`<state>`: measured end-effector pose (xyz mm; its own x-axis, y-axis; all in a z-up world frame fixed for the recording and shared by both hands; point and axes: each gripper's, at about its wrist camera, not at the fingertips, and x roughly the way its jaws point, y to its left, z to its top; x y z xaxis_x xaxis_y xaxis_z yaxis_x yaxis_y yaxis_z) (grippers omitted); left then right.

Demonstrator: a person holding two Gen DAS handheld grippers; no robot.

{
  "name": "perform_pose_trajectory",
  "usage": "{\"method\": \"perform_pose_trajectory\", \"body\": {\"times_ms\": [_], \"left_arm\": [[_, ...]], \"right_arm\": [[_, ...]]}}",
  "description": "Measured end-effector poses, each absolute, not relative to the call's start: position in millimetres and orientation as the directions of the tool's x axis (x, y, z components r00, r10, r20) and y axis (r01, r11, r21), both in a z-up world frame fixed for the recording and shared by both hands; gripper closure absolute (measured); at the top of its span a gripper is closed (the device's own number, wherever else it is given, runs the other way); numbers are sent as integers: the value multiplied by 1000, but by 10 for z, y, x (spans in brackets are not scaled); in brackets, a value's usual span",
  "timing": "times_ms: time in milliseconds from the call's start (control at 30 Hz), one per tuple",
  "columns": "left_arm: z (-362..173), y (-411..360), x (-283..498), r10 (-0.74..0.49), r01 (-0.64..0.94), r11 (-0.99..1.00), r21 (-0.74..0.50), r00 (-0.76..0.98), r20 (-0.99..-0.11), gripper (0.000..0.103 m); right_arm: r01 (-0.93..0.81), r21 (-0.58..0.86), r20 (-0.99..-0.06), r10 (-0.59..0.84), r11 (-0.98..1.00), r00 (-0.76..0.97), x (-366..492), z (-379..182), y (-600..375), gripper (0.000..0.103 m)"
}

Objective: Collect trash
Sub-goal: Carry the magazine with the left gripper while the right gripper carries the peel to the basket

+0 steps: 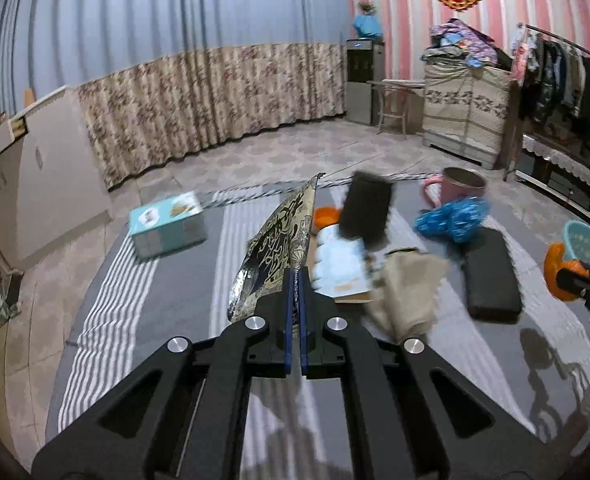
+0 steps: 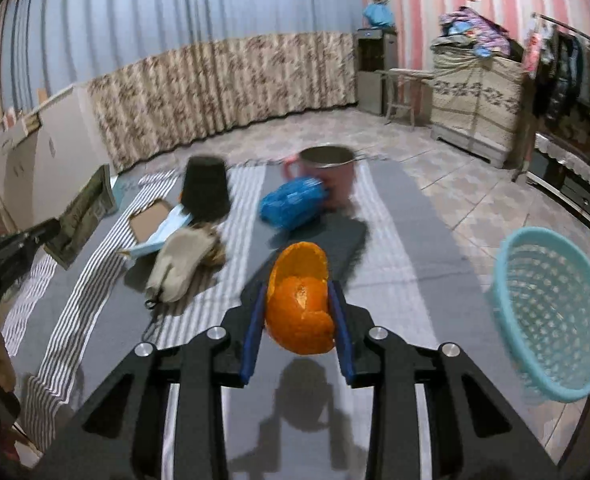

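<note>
My right gripper (image 2: pixel 299 312) is clamped on an orange peel (image 2: pixel 301 304), and my left gripper (image 1: pixel 296 280) is pinched tight on the edge of a foil snack wrapper (image 1: pixel 273 252). Both hang clear of the striped mat (image 2: pixel 395 280). To do this well I should keep both squeezed and carry the peel over the blue basket (image 2: pixel 551 316) at right before letting go; beyond lie a glove (image 2: pixel 179 268), a blue bag (image 2: pixel 291 202) and a pink mug (image 2: pixel 331 176).

Orange peel (image 2: pixel 301 312), light-blue perforated basket (image 2: pixel 555 312), pink mug (image 2: pixel 337 182), bright-blue crumpled bag (image 2: pixel 291 202), grey-and-white striped mat (image 2: pixel 395 248), black-and-tan printed wrapper (image 1: pixel 273 248).
</note>
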<state>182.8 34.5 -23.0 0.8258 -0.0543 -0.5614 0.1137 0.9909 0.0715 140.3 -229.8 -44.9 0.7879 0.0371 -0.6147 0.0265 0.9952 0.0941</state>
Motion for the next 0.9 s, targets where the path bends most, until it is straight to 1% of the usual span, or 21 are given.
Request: {"method": "perform_pose_trajectory", "body": {"times_ms": [267,633,767,900], "left_arm": [[-65,-406,1694,-146,221,973,73,823,-549,103],[117,-1487,1457,-291,394,914,96,802,-522,103],[154,-1868,1470,-351,449,891,71,779,-519,103],[136,-2345,1513,-434,516,857,18,738,-517,103]], "right_arm": [[150,125,-593,-47,981,804,1074,-348,-3168,71],[275,161,-566,-139,948,813,729,-295,-4147,71],[318,168,-564,-173,933,807,637,-295,-4418,71],[359,160,-564,-213,920,798,572,-274,-4715,71]]}}
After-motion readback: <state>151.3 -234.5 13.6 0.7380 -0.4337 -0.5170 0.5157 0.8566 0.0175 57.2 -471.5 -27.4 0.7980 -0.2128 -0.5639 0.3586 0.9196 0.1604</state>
